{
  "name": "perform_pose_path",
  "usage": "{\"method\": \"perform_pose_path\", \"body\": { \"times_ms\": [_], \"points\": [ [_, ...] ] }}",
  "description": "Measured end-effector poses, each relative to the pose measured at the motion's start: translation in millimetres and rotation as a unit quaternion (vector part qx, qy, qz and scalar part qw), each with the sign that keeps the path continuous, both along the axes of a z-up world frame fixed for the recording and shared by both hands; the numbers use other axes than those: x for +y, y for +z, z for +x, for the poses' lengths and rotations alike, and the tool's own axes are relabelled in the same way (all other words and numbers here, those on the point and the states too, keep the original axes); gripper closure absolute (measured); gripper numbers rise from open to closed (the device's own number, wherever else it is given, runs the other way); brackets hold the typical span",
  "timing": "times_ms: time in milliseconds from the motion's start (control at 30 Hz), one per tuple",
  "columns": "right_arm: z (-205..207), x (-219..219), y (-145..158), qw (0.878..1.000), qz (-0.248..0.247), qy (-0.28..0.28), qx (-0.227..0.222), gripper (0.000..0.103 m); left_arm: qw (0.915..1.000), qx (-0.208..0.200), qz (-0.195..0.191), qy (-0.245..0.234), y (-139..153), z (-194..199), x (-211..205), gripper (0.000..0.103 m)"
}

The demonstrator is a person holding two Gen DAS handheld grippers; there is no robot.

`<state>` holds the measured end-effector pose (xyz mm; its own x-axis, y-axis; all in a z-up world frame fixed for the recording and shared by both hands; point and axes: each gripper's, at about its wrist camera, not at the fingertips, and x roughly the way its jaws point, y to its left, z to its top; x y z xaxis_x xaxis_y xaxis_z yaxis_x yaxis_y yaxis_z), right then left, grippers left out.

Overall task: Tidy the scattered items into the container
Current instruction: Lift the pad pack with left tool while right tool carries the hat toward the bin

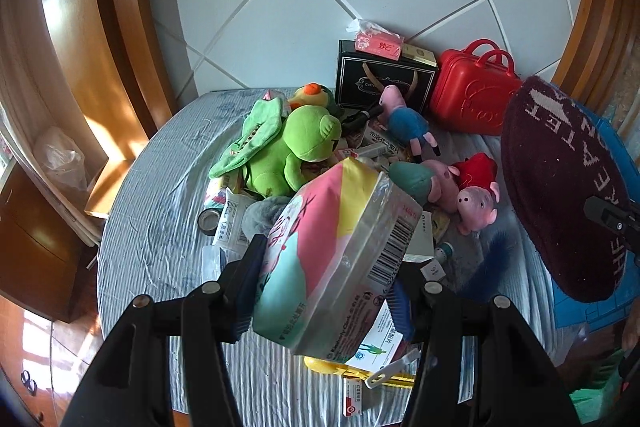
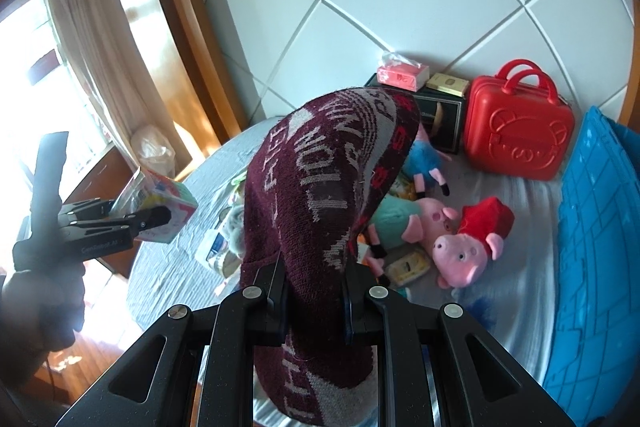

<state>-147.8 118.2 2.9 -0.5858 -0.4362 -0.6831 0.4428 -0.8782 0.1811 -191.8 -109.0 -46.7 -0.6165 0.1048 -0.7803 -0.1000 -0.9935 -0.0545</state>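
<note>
maroon knit hat (image 2: 320, 211) fills the centre of the right view, the right gripper (image 2: 314, 301) with its jaws clamped on it. left gripper (image 1: 324, 291) jaws clamp a tissue pack (image 1: 336, 259) above the bed (image 1: 160, 227). both loads look lifted for carrying; next move is probably toward the blue crate (image 2: 600, 227) at right edge, releasing inside.
</note>
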Motion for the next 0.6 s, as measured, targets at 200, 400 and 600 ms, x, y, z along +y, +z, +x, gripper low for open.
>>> {"method": "perform_pose_path", "body": {
  "times_ms": [200, 400, 600],
  "points": [
    [-3, 28, 12, 1.0, -0.006, -0.004, 0.006, 0.085, 0.9999, 0.011, -0.003, -0.012, 17, -4, 37, 0.049],
    [-8, 57, 26, 1.0, -0.005, -0.004, 0.015, 0.085, 0.9996, 0.022, -0.003, -0.016, 31, -6, 69, 0.049],
    [-16, 87, 35, 1.0, -0.002, -0.006, 0.017, 0.085, 0.9994, 0.031, 0.003, -0.014, 40, -8, 96, 0.049]
  ]
}}
